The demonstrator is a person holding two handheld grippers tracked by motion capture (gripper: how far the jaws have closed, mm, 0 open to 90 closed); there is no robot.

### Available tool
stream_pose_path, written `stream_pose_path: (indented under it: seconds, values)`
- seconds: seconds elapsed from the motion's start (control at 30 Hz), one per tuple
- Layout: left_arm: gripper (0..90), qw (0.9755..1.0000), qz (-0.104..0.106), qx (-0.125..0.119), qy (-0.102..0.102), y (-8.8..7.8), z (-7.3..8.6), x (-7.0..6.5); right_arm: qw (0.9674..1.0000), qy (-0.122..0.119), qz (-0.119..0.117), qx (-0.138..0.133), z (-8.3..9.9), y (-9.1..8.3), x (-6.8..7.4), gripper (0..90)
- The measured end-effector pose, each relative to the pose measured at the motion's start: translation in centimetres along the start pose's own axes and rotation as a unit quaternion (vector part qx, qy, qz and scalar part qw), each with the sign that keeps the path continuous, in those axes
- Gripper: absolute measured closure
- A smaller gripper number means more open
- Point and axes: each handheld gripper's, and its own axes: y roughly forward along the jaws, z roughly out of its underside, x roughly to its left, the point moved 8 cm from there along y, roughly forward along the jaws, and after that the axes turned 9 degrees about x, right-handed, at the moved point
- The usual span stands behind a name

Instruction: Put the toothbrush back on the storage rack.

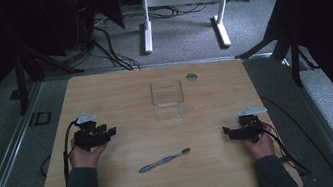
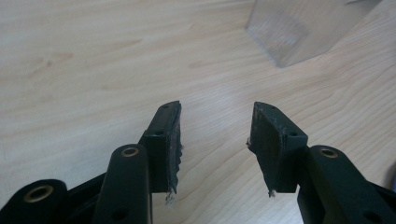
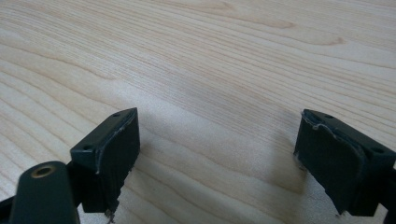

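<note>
A blue-grey toothbrush (image 1: 164,160) lies flat on the wooden table (image 1: 118,91), near the front middle, bristle end to the right. A clear plastic box (image 1: 167,98) stands upright behind it, at the table's centre. My left gripper (image 1: 109,131) rests low at the table's left, held in a hand, jaws apart with nothing between them; its own view (image 2: 215,140) has bare wood in the gap and the clear box (image 2: 303,28) at the upper right. My right gripper (image 1: 227,132) sits at the right, pointing left, also open over bare wood (image 3: 217,154).
A small round grey grommet (image 1: 191,76) is set in the table near its back edge. Cables trail from both grippers off the table's sides. Beyond the table are a white desk frame (image 1: 180,0) and floor cables.
</note>
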Motion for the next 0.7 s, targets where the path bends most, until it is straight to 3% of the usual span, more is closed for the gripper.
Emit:
stream_pose_path:
  seconds: [0.13,0.37,0.7]
  values:
    - [53.2,0.9998,0.007,-0.012,0.015,-0.8,-0.8,-0.8,1.0,0.001,0.0,0.0,0.0,0.0,0.0,13.6]
    - [52.7,0.999,0.015,-0.008,0.041,-1.1,-1.4,-2.0,1.0,0.0,0.0,0.001,0.0,0.0,0.1,13.4]
    - [52.5,0.9955,0.034,-0.009,0.088,-0.5,-2.0,-4.4,1.0,0.001,-0.001,0.001,0.1,0.0,0.1,13.4]
